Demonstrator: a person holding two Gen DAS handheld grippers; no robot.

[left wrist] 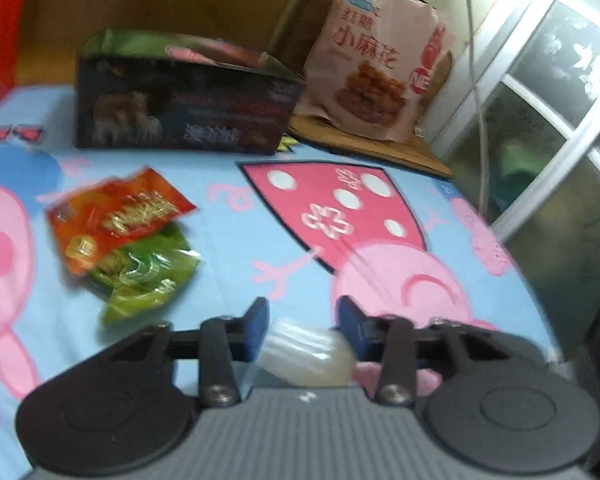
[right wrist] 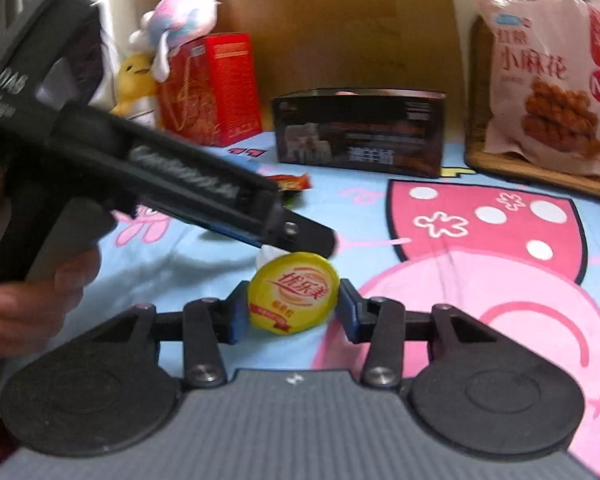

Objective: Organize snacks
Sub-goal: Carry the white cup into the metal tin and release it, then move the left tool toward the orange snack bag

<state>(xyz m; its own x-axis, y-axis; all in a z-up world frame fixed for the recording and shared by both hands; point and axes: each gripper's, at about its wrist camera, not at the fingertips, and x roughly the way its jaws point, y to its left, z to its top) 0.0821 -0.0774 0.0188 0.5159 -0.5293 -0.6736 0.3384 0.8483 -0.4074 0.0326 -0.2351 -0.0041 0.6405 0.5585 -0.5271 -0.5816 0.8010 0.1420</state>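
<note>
A small jelly cup with a yellow lid (right wrist: 293,292) sits between the blue pads of my right gripper (right wrist: 294,312), which looks closed on it. In the left wrist view the same cup shows as ribbed clear plastic (left wrist: 306,356) between the fingers of my left gripper (left wrist: 303,330), whose jaws stand a little wider than the cup. The left gripper's body (right wrist: 172,176) crosses the right wrist view, tip just above the cup. A red packet (left wrist: 116,216) lies on a green packet (left wrist: 144,276) to the left. A dark open box (left wrist: 184,108) stands behind.
A pink bag of fried twists (left wrist: 380,60) leans on a wooden board at the back right. A red carton (right wrist: 212,88) and plush toys (right wrist: 172,24) stand at the back left. The cartoon-print blue cloth (left wrist: 228,240) covers the surface. A white window frame (left wrist: 540,128) is on the right.
</note>
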